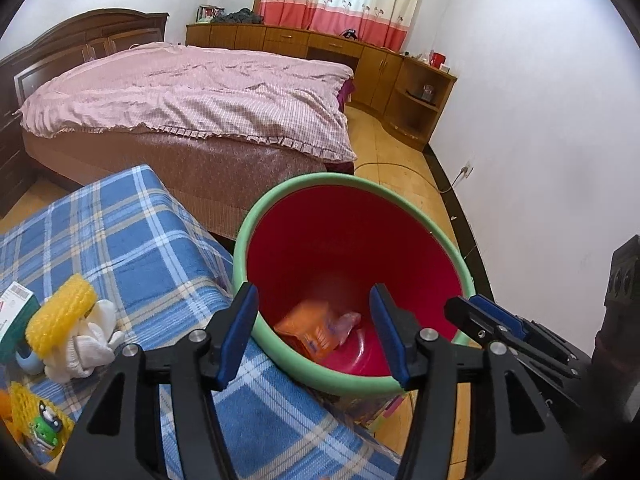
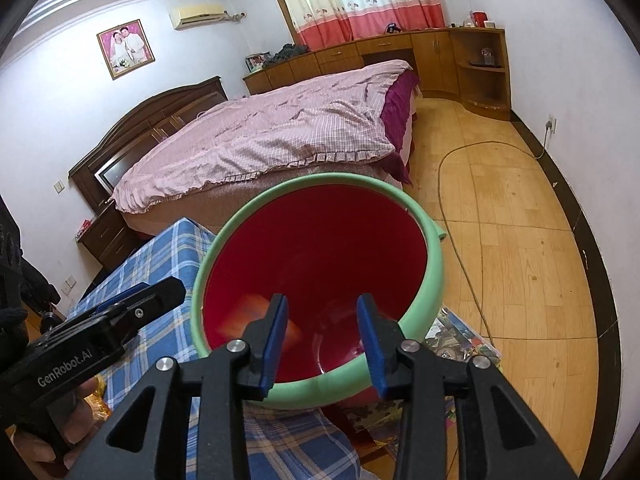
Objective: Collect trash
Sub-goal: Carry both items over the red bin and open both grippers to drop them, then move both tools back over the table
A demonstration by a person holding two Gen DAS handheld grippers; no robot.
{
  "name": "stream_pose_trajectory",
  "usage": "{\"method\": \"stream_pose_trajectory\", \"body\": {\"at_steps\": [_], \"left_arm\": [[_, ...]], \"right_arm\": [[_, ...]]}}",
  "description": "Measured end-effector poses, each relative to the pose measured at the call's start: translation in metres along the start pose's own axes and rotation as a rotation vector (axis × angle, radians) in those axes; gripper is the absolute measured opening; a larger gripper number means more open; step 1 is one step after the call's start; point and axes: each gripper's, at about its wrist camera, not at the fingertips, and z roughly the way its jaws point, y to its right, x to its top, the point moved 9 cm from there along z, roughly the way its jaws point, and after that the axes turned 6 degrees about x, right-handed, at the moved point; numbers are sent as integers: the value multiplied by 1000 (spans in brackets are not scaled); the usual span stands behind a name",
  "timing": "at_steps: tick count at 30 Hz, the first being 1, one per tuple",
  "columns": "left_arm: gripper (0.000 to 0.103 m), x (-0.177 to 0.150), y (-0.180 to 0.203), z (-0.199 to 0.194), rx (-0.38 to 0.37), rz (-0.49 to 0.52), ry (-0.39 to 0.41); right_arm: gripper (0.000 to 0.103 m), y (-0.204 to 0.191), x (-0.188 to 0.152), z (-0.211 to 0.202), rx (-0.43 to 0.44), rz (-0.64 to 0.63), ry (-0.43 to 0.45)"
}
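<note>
**Both my grippers poised over the red bin, jaws parted and empty.**

My left gripper [image 1: 314,334] and right gripper [image 2: 322,342] tilt downward above the green-rimmed bin [image 1: 440,228], side by side; nothing sits between either pair of pads. An orange wrapper [image 1: 310,330] lies at the bin's bottom, blurred in the right view, so possibly falling. Remaining trash rests on the plaid cloth [image 1: 132,240]: yellow foam netting [image 1: 60,316] and a white crumpled wad [image 1: 94,346], both judged light, soft and compressible. I would pinch the netting across its middle.
</note>
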Motion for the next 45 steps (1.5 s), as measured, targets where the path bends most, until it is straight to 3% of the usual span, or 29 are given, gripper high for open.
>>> {"method": "stream_pose_trajectory", "body": {"at_steps": [5,15,34,45], "left_arm": [[58,-1,-8,-17,8,-16,12],[58,-11,-46,-62,72,-75,41],[58,-57,-158,-139,309,-219,69],[58,-102,-216,-154,425,-313,26]], "right_arm": [[51,-11,1,-14,20,1,24],[60,-49,-4,-32,84,-30,42],[80,-125,-33,-38,218,-98,-16],[81,-148,-58,-33,247,-131,-65]]}}
